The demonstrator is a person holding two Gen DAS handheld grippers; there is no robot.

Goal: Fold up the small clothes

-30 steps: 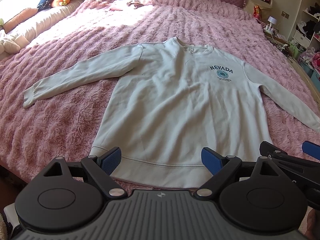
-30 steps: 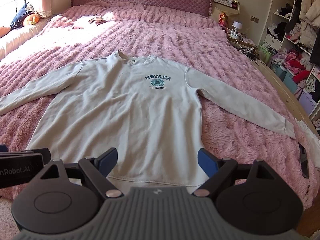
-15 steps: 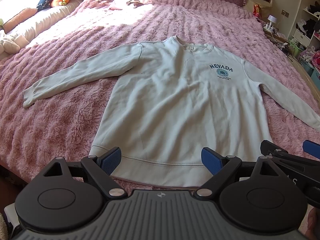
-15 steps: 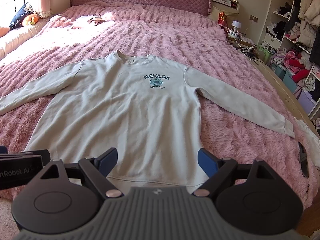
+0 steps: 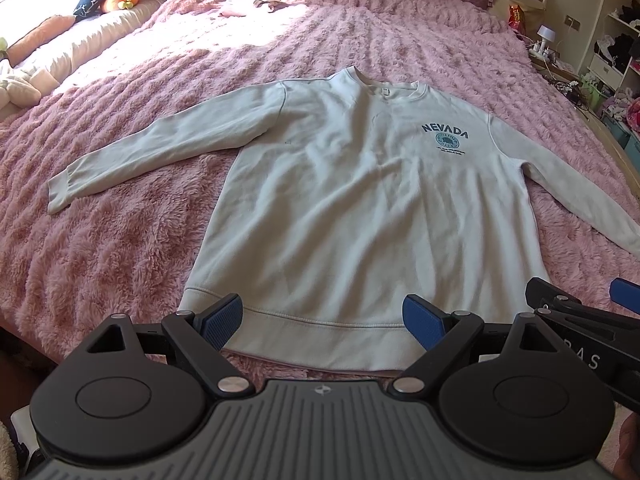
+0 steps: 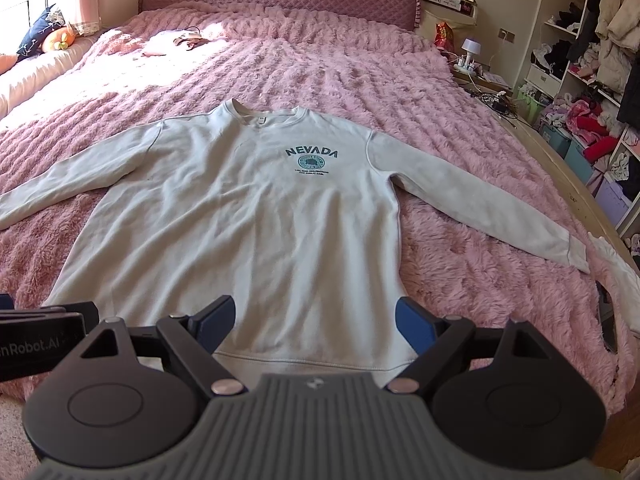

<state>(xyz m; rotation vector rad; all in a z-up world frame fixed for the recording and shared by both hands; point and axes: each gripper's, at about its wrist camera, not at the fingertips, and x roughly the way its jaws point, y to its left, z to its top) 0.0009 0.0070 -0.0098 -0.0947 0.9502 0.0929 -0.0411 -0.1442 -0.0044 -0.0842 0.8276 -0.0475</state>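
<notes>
The sweatshirt (image 5: pixel 372 216) lies flat and face up on the pink bed (image 5: pixel 120 248), collar at twelve o'clock, hem at six, both sleeves spread out to the sides. Nothing is folded yet, so this looks like the opening reach.

The left gripper (image 5: pixel 322 318) hovers at the hem, its blue fingers (image 5: pixel 222 320) spread wide and grasping nothing. The right gripper (image 6: pixel 312 320) sits just beside it to the right, fingers (image 6: pixel 414 324) equally released, also empty, over the right half of the hem.

The left sleeve (image 5: pixel 160 148) runs out toward nine o'clock in the left view, cuff (image 5: pixel 60 194) well away from the body. The right sleeve (image 6: pixel 480 200) angles off toward four o'clock in the right view, its cuff near the bed's edge, close to a white cloth (image 6: pixel 616 268).

To do this well, each gripper should probably pinch both layers of fabric at once, taking hem or shoulder near the side seam, so the back does not lag behind. The fluffy blanket may catch on the fingers, so a shallow bite into the cloth alone seems wise. Lifting both sides evenly should keep the fold line straight; a lopsided pull risks dragging the whole sweatshirt across the bed.
</notes>
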